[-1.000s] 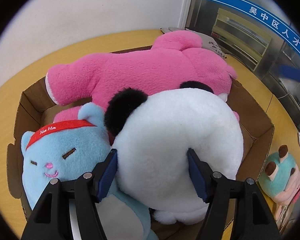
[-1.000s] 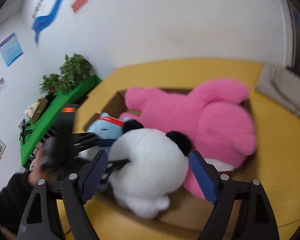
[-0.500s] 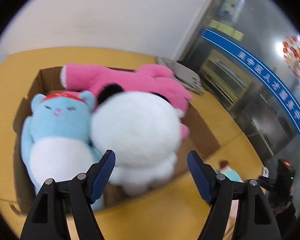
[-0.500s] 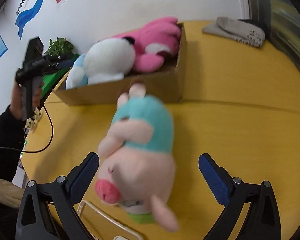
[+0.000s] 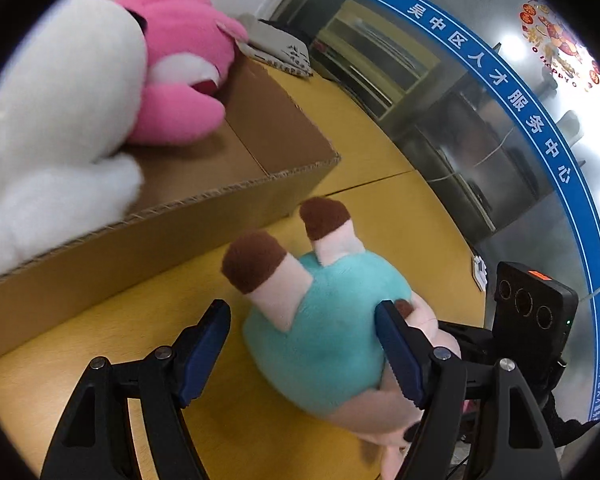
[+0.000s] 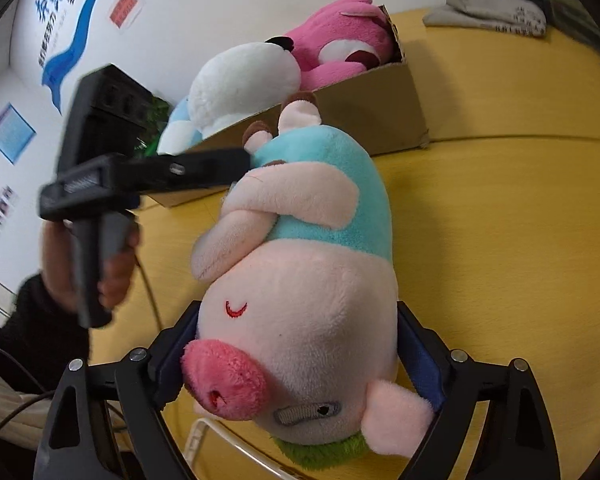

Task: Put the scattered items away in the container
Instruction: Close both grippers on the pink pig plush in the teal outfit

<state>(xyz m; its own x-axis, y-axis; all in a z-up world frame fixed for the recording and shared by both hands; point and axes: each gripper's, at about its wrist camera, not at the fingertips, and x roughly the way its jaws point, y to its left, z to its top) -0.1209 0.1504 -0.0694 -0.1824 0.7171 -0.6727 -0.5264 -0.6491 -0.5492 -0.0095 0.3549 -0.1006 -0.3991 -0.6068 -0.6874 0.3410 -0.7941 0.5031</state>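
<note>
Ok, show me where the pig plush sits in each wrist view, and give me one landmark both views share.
Left wrist: the pig plush lies lower centre on the yellow table, brown feet up, between the left gripper's fingers.
Right wrist: the pig plush fills the centre, snout lower left, its head between the right gripper's fingers.
Shared landmark: the cardboard box behind it.

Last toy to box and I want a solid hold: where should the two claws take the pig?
The pig lies on its side on the table, feet toward the box. Grip its two plump ends: right claw across the head from the snout end, left claw across the teal rump from the foot end. Avoid the thin legs.
</note>
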